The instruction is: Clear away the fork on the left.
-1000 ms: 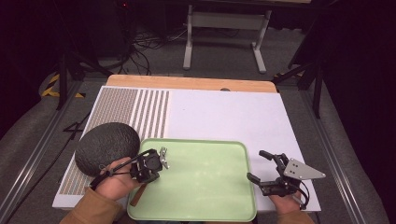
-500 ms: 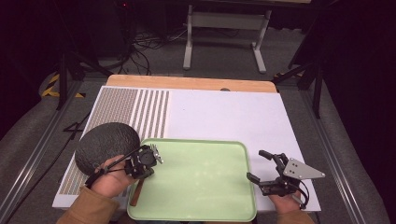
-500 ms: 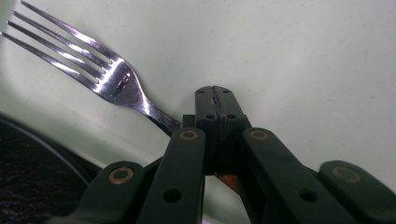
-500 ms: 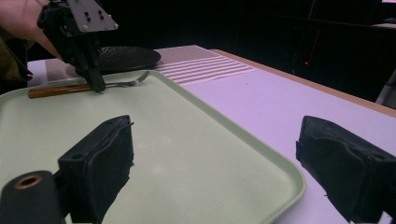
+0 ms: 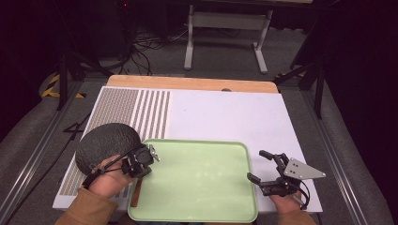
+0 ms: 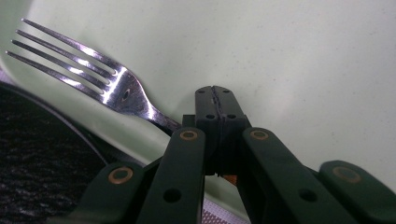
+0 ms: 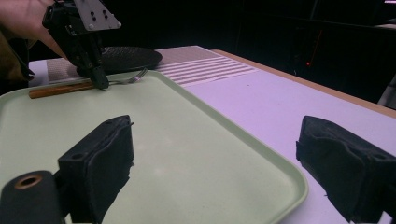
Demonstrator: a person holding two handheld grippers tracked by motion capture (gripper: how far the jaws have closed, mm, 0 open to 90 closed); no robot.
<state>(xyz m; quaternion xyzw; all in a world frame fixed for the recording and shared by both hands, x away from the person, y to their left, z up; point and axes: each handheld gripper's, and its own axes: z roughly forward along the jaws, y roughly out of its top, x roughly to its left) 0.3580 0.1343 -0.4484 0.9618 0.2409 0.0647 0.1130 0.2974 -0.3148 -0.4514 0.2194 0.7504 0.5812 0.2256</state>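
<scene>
Shiny metal fork (image 6: 100, 79) with a wooden handle, clamped tight in the left hand-held gripper (image 5: 149, 157) over the green tray's (image 5: 202, 183) left rim. Right hand-held gripper (image 5: 261, 169) gapes wide, holding nothing, at the tray's right edge; tray middle's bare.

High cam looks down on table, gripper cams close, low, all share green tray (image 5: 197, 187)

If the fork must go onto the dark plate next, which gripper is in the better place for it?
Left. The left gripper is already shut on the fork, right beside the dark plate. The right gripper waits open at the green tray's far side, holding nothing.
</scene>
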